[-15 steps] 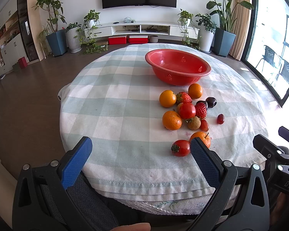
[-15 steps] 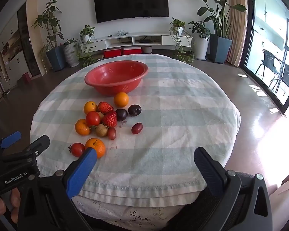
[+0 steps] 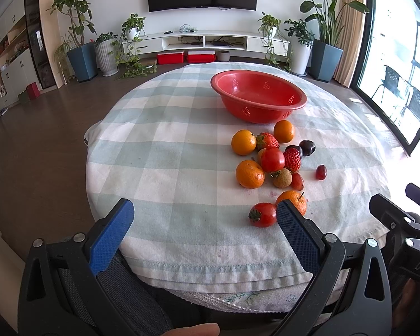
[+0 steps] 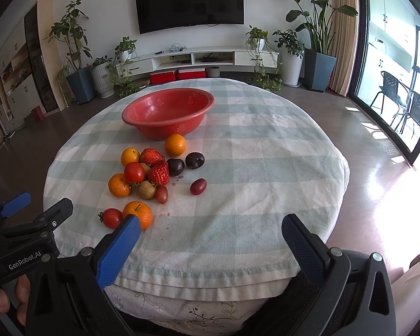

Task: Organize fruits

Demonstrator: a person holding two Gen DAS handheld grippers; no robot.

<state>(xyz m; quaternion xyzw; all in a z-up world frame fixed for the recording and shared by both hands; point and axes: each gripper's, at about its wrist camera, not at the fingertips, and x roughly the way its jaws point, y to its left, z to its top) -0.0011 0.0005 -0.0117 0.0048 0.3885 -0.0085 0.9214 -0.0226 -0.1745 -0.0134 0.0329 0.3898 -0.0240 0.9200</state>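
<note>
A red bowl [image 3: 259, 96] stands empty on the checked tablecloth [image 3: 165, 151]; it also shows in the right wrist view [image 4: 168, 113]. In front of it lies a cluster of fruit: oranges [image 3: 249, 174], strawberries [image 3: 291, 159], tomatoes [image 3: 262, 214], dark plums [image 3: 307, 147] and red grapes [image 3: 321, 172]. My left gripper [image 3: 204, 214] is open and empty at the near table edge, its right finger beside the nearest orange [image 3: 294, 200]. My right gripper [image 4: 210, 225] is open and empty at the near edge, its left finger in front of the nearest orange [image 4: 138, 213].
The round table's cloth hangs over the near edge [image 4: 210, 277]. Beyond the table are a TV wall [image 4: 190, 2], a low white shelf, potted plants and a glass door on the right. The other gripper's body shows at each view's side.
Both grippers have edged slightly forward toward the table. The fruit and bowl have not moved.
</note>
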